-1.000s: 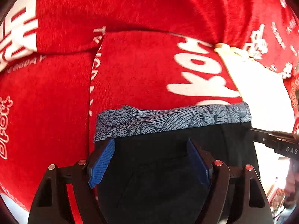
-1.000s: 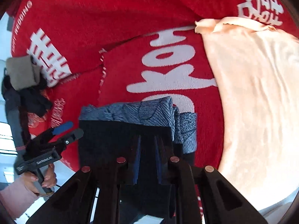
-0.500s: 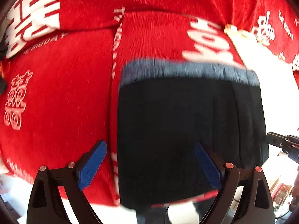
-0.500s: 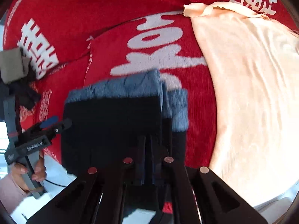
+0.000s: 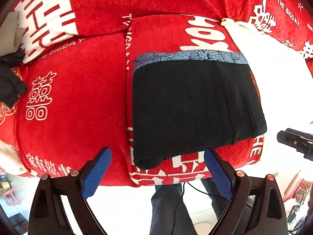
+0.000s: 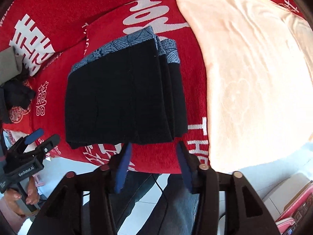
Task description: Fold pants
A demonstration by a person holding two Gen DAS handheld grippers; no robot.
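The pants (image 5: pixel 195 105) lie folded into a black rectangle on the red blanket (image 5: pixel 78 98), with a blue patterned waistband along the far edge. My left gripper (image 5: pixel 157 152) hangs open above their near edge, its blue pads clear of the cloth. In the right wrist view the pants (image 6: pixel 121 98) show stacked layers on their right side. My right gripper (image 6: pixel 154 145) hovers just off their near edge; its jaws are opening and nothing is between them. The left gripper (image 6: pixel 35 143) shows at the lower left, and the right gripper (image 5: pixel 293 139) at the right edge.
A peach cloth (image 6: pixel 254 78) lies spread on the blanket right of the pants. Dark garments (image 6: pixel 17 94) are heaped at the far left. The blanket's front edge is close below the pants, with a person's legs (image 5: pixel 170 205) and a tiled floor beyond it.
Both grippers have drawn back toward the blanket's near edge and risen. The right gripper, shut over the pants before, has let go and opened. The left jaws have widened.
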